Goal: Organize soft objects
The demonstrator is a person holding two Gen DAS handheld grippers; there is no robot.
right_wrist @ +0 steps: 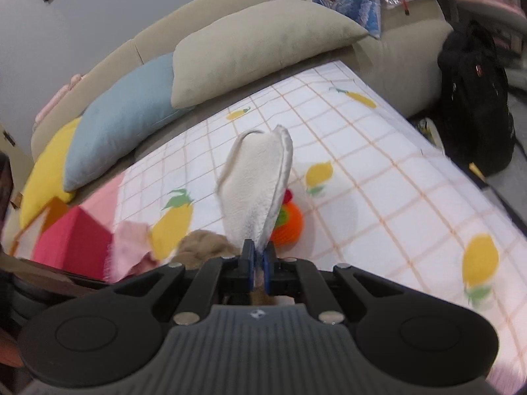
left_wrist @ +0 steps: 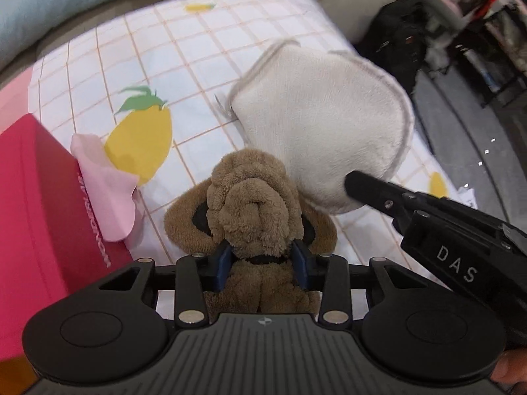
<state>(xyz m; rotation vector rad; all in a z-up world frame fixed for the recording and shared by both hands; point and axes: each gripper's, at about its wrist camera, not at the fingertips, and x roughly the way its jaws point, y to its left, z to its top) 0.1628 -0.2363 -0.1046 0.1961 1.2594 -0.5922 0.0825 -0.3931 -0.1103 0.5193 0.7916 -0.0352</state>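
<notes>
My left gripper (left_wrist: 263,260) is shut on a brown plush dog (left_wrist: 253,197), held by the neck above the lemon-print sheet (left_wrist: 184,52). My right gripper (right_wrist: 258,258) is shut on the edge of a white plush cloth (right_wrist: 257,184), which stands up from the jaws. In the left wrist view the white cloth (left_wrist: 326,115) hangs right of the dog, with the right gripper (left_wrist: 372,191) pinching its lower edge. The dog's top (right_wrist: 206,247) shows left of the right gripper. An orange knitted toy (right_wrist: 288,227) lies on the sheet behind the cloth.
A red box (left_wrist: 42,217) with pink tissue (left_wrist: 105,184) sits at the left; it also shows in the right wrist view (right_wrist: 72,240). Beige (right_wrist: 257,46), blue (right_wrist: 122,121) and yellow (right_wrist: 46,171) cushions line the sofa back. A black backpack (right_wrist: 474,98) stands right of the sofa.
</notes>
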